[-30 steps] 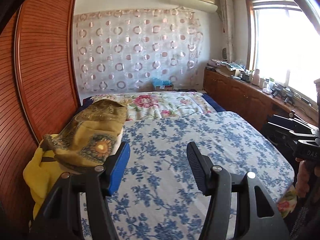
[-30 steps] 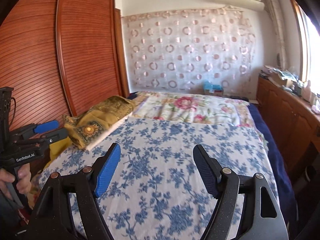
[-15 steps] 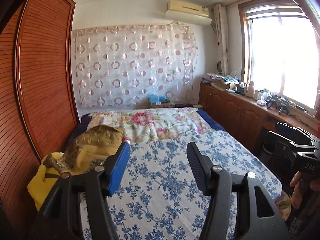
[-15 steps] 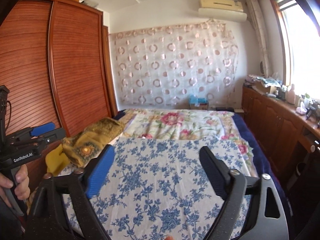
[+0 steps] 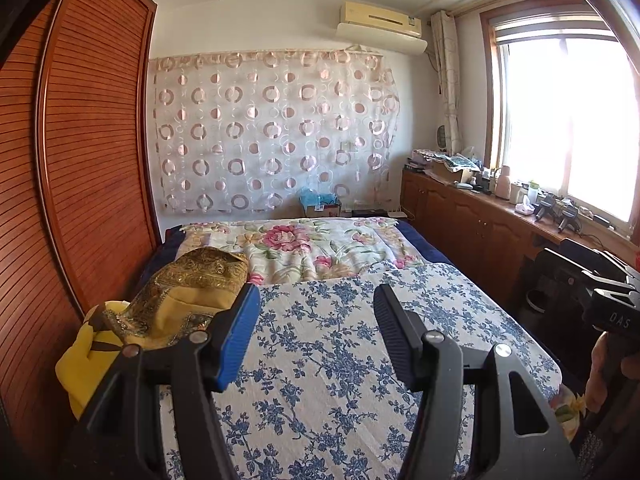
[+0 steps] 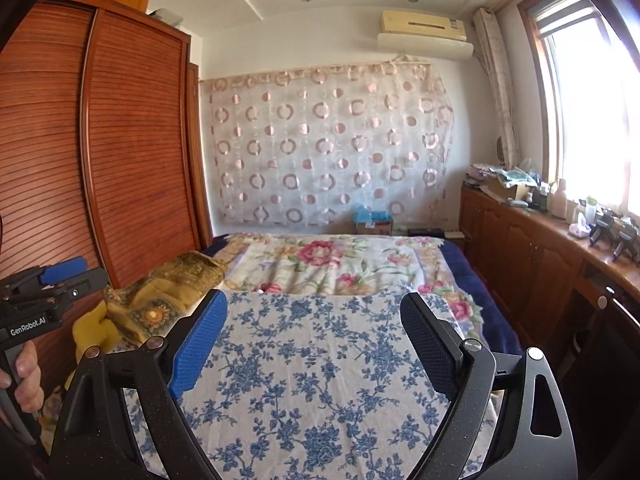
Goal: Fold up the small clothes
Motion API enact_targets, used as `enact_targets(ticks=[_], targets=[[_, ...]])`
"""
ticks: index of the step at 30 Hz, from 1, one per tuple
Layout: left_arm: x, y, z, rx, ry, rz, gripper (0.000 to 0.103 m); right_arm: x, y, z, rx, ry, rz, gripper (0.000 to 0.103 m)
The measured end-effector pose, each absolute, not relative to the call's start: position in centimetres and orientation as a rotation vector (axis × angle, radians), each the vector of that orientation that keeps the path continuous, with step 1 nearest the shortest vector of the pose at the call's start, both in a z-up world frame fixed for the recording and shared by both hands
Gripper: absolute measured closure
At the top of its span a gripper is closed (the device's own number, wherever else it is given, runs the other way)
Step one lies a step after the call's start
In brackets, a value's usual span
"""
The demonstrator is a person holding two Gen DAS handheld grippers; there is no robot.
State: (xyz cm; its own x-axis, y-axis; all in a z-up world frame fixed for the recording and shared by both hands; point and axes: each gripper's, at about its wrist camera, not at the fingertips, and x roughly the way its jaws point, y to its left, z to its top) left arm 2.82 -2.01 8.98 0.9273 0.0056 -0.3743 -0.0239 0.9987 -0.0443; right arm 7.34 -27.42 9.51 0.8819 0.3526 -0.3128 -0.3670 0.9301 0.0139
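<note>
Clothes [image 5: 188, 296] lie heaped left of your left fingers [image 5: 236, 336], long axis running away from you. Their near end hides behind that finger. Both your pairs of fingers gape wide, empty.

Both wrist views look level down the bed [image 5: 340, 344] toward the curtain [image 6: 328, 148] — left view set leftward, nearer the wardrobe [image 5: 80, 168].

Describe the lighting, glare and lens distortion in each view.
Left wrist view: the window is blown out to white, daylight washes the blue floral sheet, and the wardrobe bows in the fisheye. Right wrist view: the same glare along its right edge, the wardrobe curved, dark corners; both views look sharp.
</note>
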Motion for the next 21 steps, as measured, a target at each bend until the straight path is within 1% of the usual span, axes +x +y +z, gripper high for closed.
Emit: enact_targets(ticks=[21], targets=[[2.8, -1.92, 8.98, -0.049, 0.383, 0.015, 0.044, 7.51, -27.33, 9.49, -0.046, 0.318, 0.375, 0.013]])
